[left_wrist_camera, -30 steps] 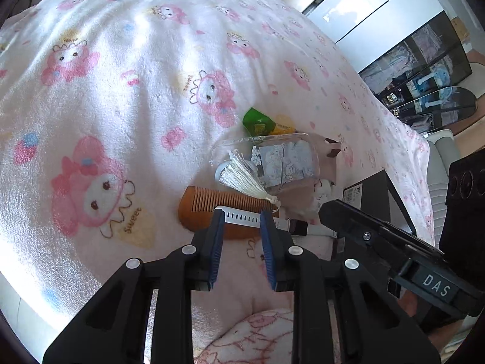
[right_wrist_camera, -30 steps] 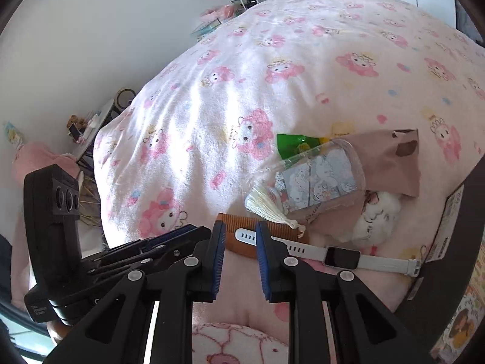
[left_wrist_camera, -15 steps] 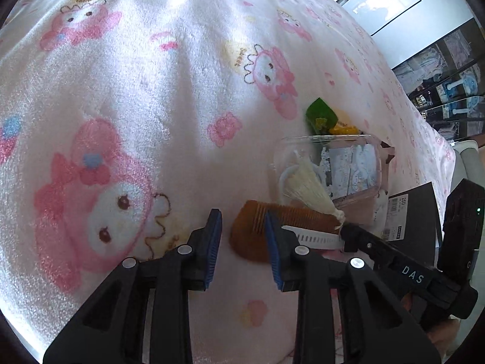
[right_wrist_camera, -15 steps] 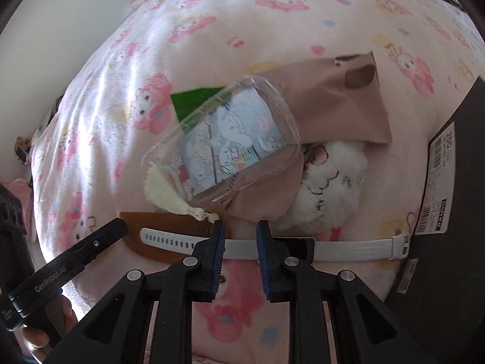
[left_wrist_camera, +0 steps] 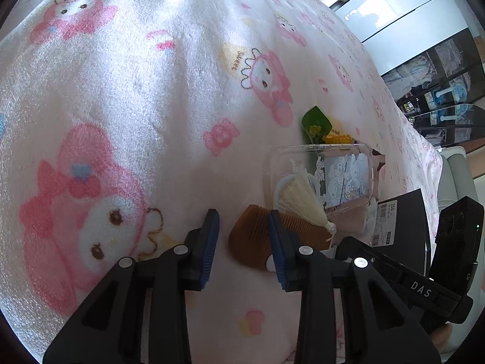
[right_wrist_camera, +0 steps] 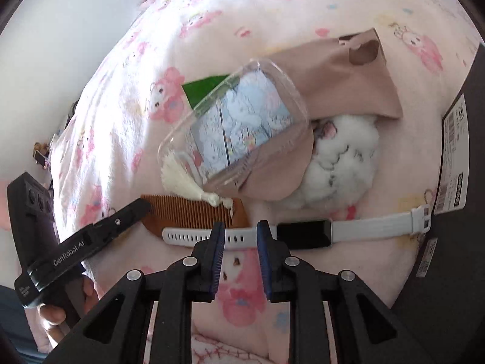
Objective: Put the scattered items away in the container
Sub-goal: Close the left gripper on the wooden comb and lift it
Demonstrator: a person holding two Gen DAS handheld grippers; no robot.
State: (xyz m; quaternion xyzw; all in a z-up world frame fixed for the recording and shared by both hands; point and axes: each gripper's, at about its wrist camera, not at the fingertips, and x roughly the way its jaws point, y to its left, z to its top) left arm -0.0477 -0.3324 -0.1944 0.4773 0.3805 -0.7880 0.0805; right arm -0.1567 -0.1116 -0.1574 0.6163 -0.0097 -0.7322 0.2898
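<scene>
Your right gripper (right_wrist_camera: 239, 236) straddles the white watch strap (right_wrist_camera: 200, 236) near the blanket's (left_wrist_camera: 127, 97) front edge, jaws narrowly apart, nothing pinched: settle lower, then squeeze. Your left gripper (left_wrist_camera: 242, 242) has just been opening, fingers spread around the wooden comb's (left_wrist_camera: 254, 242) rounded end, not gripping. Only the right view shows the plush toy (right_wrist_camera: 342, 163); the black box (right_wrist_camera: 454, 212) waits at the right.
</scene>
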